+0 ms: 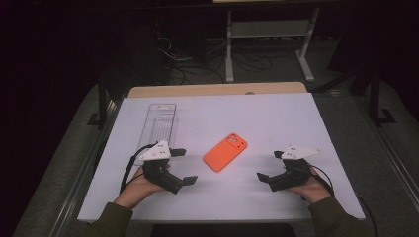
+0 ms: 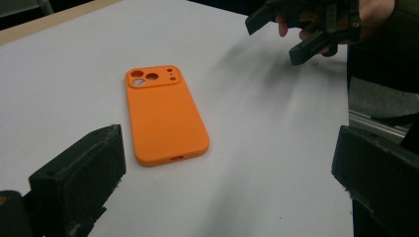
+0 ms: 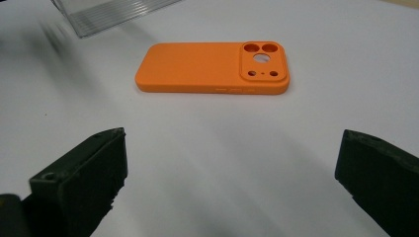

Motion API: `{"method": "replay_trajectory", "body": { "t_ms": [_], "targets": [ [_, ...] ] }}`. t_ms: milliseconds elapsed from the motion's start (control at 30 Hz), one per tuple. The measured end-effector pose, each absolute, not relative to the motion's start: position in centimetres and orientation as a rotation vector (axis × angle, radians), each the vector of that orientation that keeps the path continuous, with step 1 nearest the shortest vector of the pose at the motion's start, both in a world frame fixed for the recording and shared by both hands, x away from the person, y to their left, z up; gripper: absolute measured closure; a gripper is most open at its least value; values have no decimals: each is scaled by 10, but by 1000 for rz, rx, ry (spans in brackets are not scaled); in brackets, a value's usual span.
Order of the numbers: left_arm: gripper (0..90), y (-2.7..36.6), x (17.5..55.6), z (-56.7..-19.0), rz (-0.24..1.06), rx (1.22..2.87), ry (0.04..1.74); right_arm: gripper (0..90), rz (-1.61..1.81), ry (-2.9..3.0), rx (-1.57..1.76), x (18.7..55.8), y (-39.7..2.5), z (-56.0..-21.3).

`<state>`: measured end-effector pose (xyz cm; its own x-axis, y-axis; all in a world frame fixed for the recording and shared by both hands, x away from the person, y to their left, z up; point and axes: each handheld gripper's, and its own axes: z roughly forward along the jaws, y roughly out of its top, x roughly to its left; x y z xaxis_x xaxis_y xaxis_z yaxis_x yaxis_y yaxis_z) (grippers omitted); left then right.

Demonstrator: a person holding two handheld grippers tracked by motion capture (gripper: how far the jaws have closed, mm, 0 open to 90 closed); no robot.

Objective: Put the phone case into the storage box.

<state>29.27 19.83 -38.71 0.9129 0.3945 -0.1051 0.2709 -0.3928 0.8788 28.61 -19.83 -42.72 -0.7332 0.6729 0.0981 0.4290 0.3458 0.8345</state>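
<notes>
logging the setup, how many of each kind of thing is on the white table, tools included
orange phone case: 1
clear plastic tray: 1
hand-held tools: 2, the left tool and the right tool, both with jaws wide open
total: 4

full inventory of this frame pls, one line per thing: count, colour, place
phone case: 1, orange, flat and camera-cutout side up at the middle of the board, between the grippers, touched by neither
clear tray: 1, transparent, far left part of the board, long side running away from the person
board: 1, white, on a wooden table
wooden table: 1, tan, edge showing beyond the board
left gripper: 1, black with grey plate, near left, jaws open
right gripper: 1, black with grey plate, near right, jaws open
</notes>
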Motion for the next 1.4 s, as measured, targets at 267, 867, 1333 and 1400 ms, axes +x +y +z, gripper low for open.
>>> {"method": "replay_trajectory", "body": {
  "t_ms": [267,867,1333,1400],
  "targets": [
    [0,191,295,-388,141,2039,479,0,1333,2346,988,286,-198,-427],
    [2,165,298,-398,139,2141,454,0,1331,2353,973,287,-196,-427],
    [2,155,304,-401,135,2175,457,0,1325,2360,973,287,-195,-428],
    [2,153,304,-401,128,2176,466,0,1327,2359,976,287,-195,-427]
  ]
}}
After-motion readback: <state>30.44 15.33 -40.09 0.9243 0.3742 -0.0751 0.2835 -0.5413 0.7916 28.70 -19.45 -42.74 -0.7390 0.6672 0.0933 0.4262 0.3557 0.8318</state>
